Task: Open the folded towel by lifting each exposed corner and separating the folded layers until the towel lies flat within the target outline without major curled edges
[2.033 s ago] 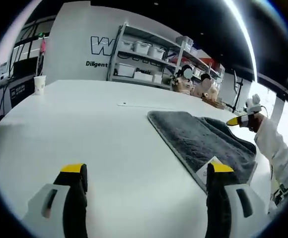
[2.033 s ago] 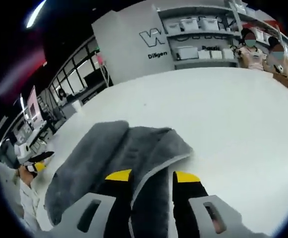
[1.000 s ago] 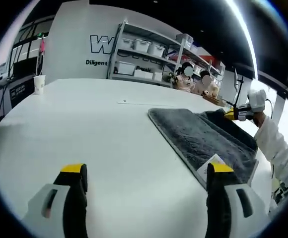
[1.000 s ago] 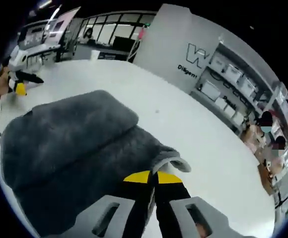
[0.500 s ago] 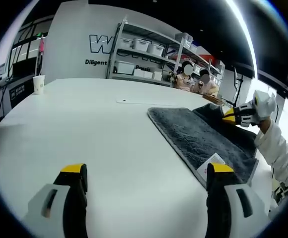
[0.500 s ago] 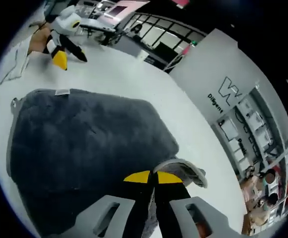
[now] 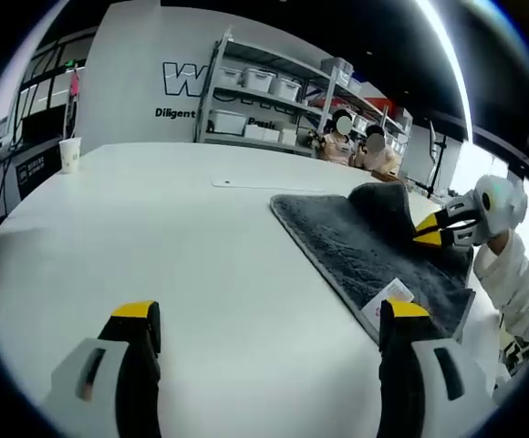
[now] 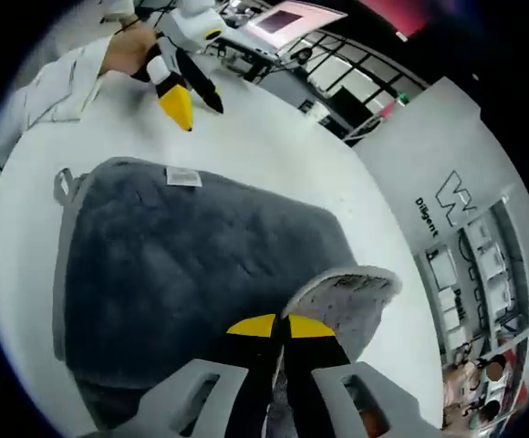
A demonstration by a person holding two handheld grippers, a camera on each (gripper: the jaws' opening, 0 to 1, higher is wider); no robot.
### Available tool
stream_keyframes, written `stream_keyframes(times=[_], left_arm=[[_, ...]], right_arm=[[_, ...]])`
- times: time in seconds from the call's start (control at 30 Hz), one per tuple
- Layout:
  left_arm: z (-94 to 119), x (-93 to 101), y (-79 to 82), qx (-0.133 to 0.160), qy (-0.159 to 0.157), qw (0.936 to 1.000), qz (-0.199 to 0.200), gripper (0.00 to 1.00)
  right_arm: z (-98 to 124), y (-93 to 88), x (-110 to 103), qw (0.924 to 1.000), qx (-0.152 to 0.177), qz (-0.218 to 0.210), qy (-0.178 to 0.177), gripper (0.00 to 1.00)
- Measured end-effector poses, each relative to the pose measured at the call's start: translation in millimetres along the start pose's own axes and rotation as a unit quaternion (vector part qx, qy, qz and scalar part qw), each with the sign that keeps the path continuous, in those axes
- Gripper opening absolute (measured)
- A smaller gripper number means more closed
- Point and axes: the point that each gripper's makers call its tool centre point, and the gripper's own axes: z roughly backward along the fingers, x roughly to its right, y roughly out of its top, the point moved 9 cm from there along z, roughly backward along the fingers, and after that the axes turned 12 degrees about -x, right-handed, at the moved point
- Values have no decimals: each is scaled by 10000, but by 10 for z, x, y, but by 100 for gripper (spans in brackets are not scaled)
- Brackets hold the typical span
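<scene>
The right hand-held gripper [image 8: 280, 326] pinches a towel [image 8: 201, 255] corner above the desk [image 7: 155, 237]; a slipping pinch would let the layer refold.

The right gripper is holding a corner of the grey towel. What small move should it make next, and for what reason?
Probably carry the corner further across and lower it to the table. The right gripper is shut on the towel, the lifted flap curls above the folded layer, and the left gripper hangs open off the towel, so the layer is not yet spread flat.
</scene>
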Motion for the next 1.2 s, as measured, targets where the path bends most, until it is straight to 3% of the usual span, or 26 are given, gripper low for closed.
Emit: stream_keyframes(times=[0.6, 0.67, 0.8, 0.87, 1.03, 1.13, 1.2], left_arm=[[-1, 4, -21, -69, 28, 10000, -35, 99], [-3, 3, -24, -84, 29, 10000, -35, 99], [-4, 1, -26, -91, 27, 9999, -31, 98], [-3, 6, -29, -96, 25, 9999, -45, 98], [-3, 12, -35, -105, 27, 9999, -43, 98], [-6, 14, -33, -109, 23, 9999, -45, 98], [-6, 16, -31, -112, 25, 9999, -49, 98]], right_arm=[[-16, 18, -165, 9990, -31, 294, 324, 0], [-3, 30, -163, 9986, 123, -230, 462, 0], [27, 31, -114, 9944, 389, -716, 674, 0], [50, 37, -83, 9910, 511, -1031, 687, 6], [64, 11, -67, 9900, 470, -1182, 612, 20], [78, -54, -98, 9896, 384, -1246, 609, 20], [88, -97, -119, 9897, 322, -1257, 609, 15]])
